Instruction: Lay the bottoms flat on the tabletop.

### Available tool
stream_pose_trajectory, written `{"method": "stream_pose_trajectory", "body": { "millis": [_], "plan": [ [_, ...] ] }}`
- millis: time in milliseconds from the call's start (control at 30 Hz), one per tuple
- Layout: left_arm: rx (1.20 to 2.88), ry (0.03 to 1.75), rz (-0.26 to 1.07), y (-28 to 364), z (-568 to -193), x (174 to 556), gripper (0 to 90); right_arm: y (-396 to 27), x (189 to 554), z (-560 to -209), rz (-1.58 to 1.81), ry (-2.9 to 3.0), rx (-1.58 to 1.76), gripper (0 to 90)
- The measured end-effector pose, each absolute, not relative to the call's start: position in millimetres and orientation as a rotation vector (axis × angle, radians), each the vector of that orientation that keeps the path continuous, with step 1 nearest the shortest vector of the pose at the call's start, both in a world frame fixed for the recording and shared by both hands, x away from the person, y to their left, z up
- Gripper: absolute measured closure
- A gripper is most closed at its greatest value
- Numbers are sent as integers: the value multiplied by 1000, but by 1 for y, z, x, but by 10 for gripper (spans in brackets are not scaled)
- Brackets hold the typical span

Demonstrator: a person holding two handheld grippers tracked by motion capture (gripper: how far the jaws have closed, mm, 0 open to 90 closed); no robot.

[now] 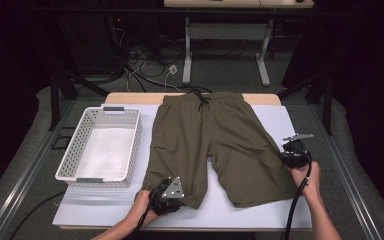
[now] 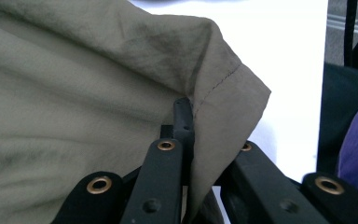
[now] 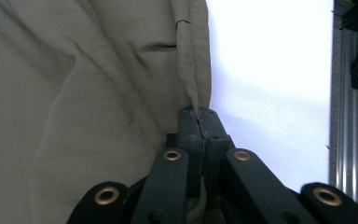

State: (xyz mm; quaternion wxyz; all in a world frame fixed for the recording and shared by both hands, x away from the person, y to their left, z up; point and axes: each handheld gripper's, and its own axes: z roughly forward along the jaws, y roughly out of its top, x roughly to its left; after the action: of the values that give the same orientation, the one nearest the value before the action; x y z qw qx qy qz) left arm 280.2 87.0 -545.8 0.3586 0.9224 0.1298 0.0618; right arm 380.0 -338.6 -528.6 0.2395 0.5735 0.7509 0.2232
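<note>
While both tools are clamped on cloth, the work in hand reads as handling a pair of olive shorts (image 1: 220, 145) spread flat on the white table (image 1: 275, 207). The left gripper (image 1: 172, 192) has its jaws pressed together on the hem of the near left leg; its own view shows the stitched hem (image 2: 223, 93) folded over the jaw tips. The right gripper (image 1: 295, 152) is likewise closed on the outer side edge of the right leg, with the seam (image 3: 189, 70) running straight into the shut jaws.

Handling: the shorts appear light, thin and limp. They will likely sag and fold between the two grips rather than hold shape, and the smooth cloth may slip if pinched on one layer only. Hems and seams, being doubled and stitched, look the soundest holds; both grips sit on such edges.

Position: the waistband with its drawstring (image 1: 201, 97) lies at the far edge of the table, the legs pointing near.

Clearance: a white basket (image 1: 102, 150) stands just left of the shorts, close to the left leg. Bare table lies near the leg hems and to the right, where the right gripper is close to the table's right edge.
</note>
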Motion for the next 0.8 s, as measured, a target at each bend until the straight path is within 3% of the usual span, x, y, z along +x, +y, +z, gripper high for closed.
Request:
{"method": "stream_pose_trajectory", "body": {
  "millis": [800],
  "plan": [
    [2444, 217, 99, 87, -547, 256, 873, -355, 350, -518, 500, 2016, 1587, 900]
  ]
}}
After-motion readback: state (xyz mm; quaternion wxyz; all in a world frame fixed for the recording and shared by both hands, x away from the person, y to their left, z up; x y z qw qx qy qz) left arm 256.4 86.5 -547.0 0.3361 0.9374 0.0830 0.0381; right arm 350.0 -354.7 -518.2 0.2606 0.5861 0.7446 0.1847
